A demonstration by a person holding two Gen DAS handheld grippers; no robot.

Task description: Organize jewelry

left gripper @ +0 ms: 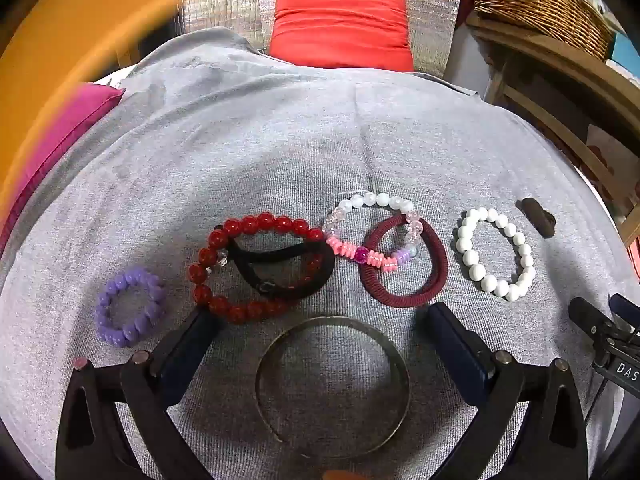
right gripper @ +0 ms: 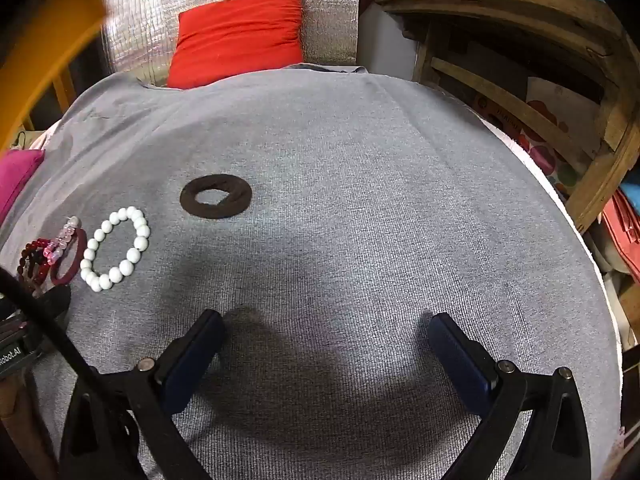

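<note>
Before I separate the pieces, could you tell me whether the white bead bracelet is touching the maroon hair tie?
Apart. The left wrist view shows bare grey cloth between the white bead bracelet and the maroon hair tie.

I am in a home. My table has a soft grey cloth point(right gripper: 360, 184) on it. Far off sits a red pillow point(left gripper: 340, 26). On the right are a woven basket point(left gripper: 548, 4) and a wooden shelf point(right gripper: 520, 60).

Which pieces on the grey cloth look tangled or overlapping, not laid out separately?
Two pairs overlap: the black hair tie lies across the red bead bracelet, and the pink and white bracelet crosses the maroon hair tie. The others lie apart.
</note>
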